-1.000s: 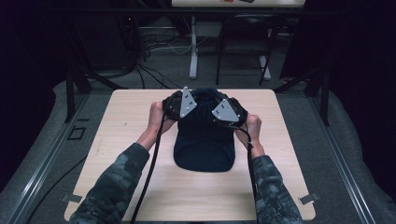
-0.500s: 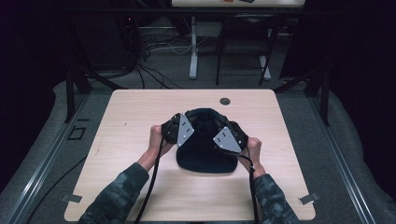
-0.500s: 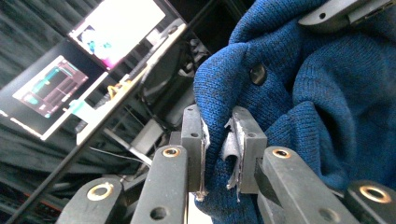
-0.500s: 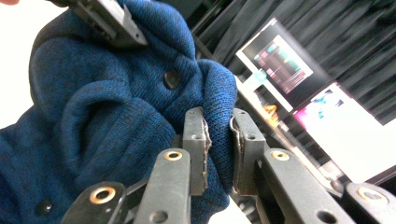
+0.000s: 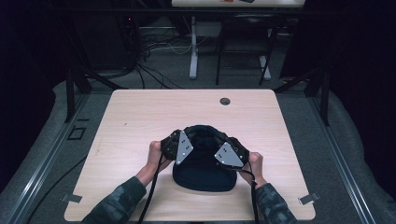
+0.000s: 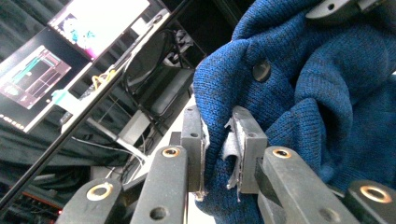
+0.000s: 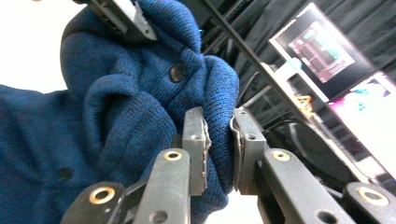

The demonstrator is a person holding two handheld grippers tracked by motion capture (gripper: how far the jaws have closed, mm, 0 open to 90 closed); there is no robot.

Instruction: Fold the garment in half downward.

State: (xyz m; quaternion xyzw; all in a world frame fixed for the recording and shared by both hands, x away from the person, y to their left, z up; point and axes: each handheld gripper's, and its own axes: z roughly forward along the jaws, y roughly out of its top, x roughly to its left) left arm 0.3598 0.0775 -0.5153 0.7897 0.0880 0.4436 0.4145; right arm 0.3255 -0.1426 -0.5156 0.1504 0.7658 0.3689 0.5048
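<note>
Both of your tongs are clamped on the same blue knitted garment (image 5: 201, 163). Your left tongs (image 6: 219, 140) have a fold of the knit pinched between the two black jaws, and a frayed bit of pale padding sticks out along the inner face of one jaw. A dark round button (image 6: 261, 71) sits on the fabric just above that grip. Your right tongs (image 7: 218, 144) hold another thick fold in the same way, the wool bulging out on either side of the jaws, with a dark button (image 7: 176, 73) on the knit above them (a second, fainter button shows lower on the cloth in that view).

From the high view, your left tongs (image 5: 173, 145) and right tongs (image 5: 232, 151) sit at the two sides of the garment's far end, each with its grey three-cornered plate facing up, and the cloth is bunched up between them. Your left hand (image 5: 153, 154) and right hand (image 5: 256, 163) grip the handles from the outside, with camouflage sleeves (image 5: 116, 205) coming in from the bottom edge and a black cable (image 5: 150, 196) trailing back from each tool.

The garment lies on the near half of the pale wooden surface (image 5: 140, 116), roughly centred from left to right, its near end rounded and resting flat. A small round hole (image 5: 225, 101) sits in the surface near the far edge, well apart from the garment. Beyond the surface, lit screens (image 6: 70, 42) show in the dark room.
</note>
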